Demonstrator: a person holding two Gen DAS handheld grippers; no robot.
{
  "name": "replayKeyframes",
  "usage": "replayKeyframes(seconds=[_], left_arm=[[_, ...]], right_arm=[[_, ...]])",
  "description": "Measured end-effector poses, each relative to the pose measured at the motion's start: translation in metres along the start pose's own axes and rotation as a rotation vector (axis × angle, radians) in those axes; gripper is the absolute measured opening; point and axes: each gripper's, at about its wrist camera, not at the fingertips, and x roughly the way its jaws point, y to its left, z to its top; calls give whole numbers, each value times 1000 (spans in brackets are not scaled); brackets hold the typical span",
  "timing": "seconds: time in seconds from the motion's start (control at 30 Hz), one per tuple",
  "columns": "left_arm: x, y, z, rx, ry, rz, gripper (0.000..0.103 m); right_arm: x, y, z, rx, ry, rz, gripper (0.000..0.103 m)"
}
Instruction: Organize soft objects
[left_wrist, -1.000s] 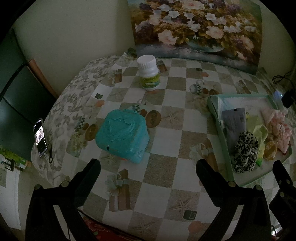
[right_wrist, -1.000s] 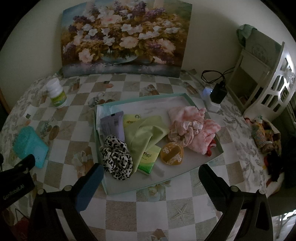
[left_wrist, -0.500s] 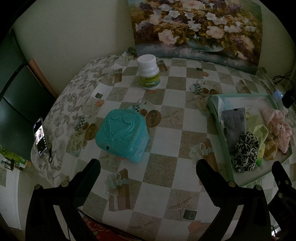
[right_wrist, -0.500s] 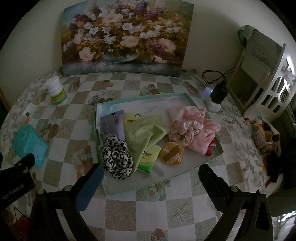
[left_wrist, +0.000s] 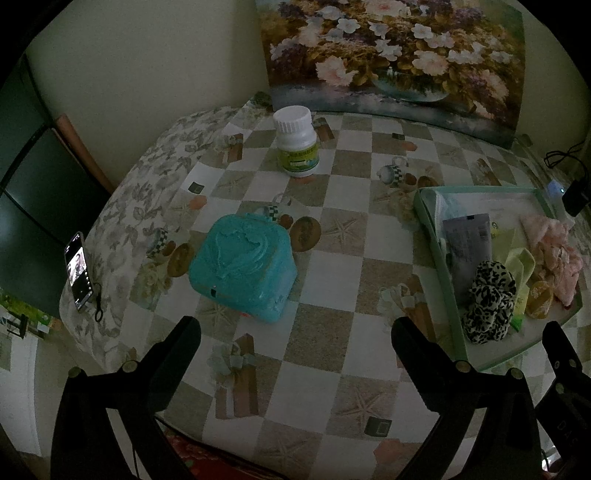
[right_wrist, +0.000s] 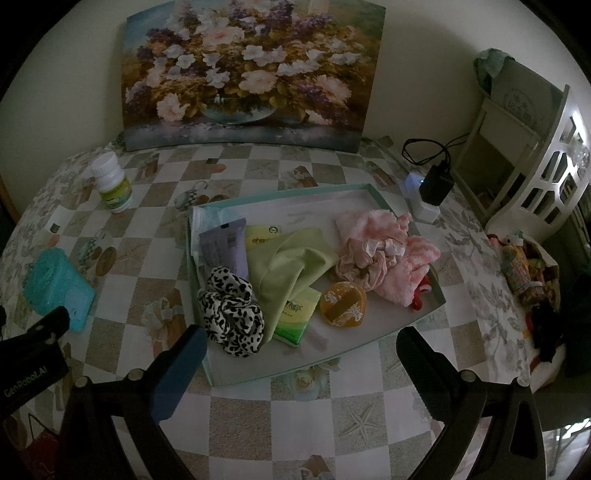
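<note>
Scrunchie in tray — just beyond right tongs (spread, empty).

The right gripper hangs with fingers spread wide and empty above the near edge of a shallow pale-green tray on the checkered worktop. In the tray lie a leopard-print scrunchie, a light-green cloth, a crumpled pink cloth, a grey tube and an orange round pouch. A teal box sits well to the left, a white bottle farther back.
</note>
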Motion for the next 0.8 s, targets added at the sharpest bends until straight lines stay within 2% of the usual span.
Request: replayKeyframes(seconds=[0.8], left_arm=[[1, 0, 1, 9, 6, -13, 103]], right_arm=[[4, -2, 0, -8, 13, -2, 103]])
